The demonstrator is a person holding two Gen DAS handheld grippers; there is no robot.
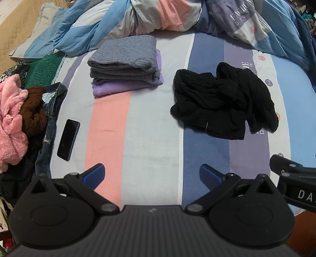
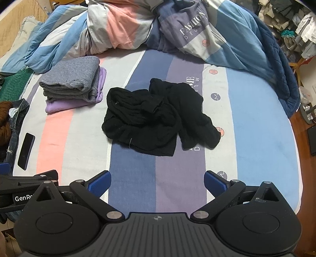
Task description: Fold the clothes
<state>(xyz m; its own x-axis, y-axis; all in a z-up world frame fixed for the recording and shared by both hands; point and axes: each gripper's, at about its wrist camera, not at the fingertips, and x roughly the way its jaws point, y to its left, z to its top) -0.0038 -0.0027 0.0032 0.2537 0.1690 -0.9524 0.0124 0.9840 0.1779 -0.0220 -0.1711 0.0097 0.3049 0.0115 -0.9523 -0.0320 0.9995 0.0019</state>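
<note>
A crumpled black garment [image 1: 223, 98] [image 2: 158, 114] lies in a heap on the striped bed sheet [image 1: 154, 138] [image 2: 256, 128]. To its left sits a folded stack [image 1: 126, 65] [image 2: 73, 87], grey pieces on top of a purple one. My left gripper [image 1: 152, 176] hovers near the bed's front edge, open, with only sheet between its blue pads [image 1: 94, 175]. My right gripper [image 2: 158, 181] is open too, well short of the black garment, nothing between its pads [image 2: 214, 181]. Part of the right gripper [image 1: 292, 178] shows at the left wrist view's right edge.
A dark phone [image 1: 68, 139] [image 2: 26, 151] lies on the sheet at the left. Beyond it is a pile of pink fleece [image 1: 10, 118], a brown knit [image 1: 34, 112] and jeans [image 1: 52, 102]. A bunched duvet [image 1: 158, 15] [image 2: 158, 29] fills the back of the bed. Wooden floor [image 2: 304, 134] and hanging clothes lie to the right.
</note>
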